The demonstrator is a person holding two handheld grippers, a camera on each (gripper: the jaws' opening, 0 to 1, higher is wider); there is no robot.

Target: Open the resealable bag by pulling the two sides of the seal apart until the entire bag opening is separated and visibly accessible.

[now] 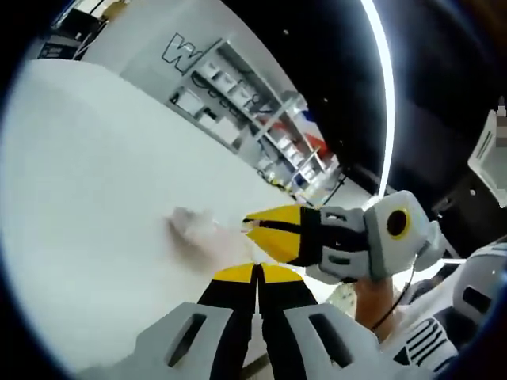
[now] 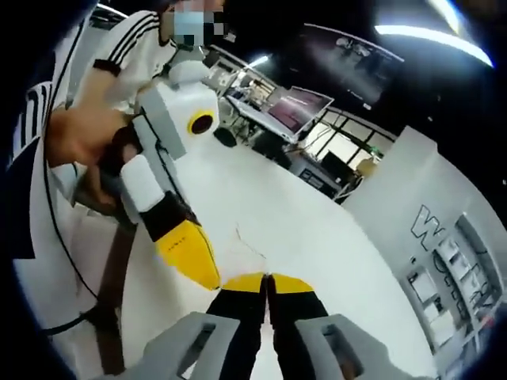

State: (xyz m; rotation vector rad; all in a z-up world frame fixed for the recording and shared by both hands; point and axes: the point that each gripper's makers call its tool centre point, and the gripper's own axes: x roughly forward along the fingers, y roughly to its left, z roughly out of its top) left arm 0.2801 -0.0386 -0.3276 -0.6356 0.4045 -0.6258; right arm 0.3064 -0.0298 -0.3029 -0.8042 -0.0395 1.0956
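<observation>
above the white table (image 1: 95, 174), both grippers, left (image 1: 257, 279) and right (image 1: 252, 225), pinch shut on the thin, limp, slippery clear bag (image 1: 194, 223) at its seal.

A white table (image 1: 95, 198) spreads near. Far off, a white wall (image 1: 150, 36) bears dark letters beside shelving (image 1: 261, 119). A bright ceiling light strip (image 1: 386, 95) curves overhead. Desks with a monitor (image 2: 297, 107) stand far.
</observation>
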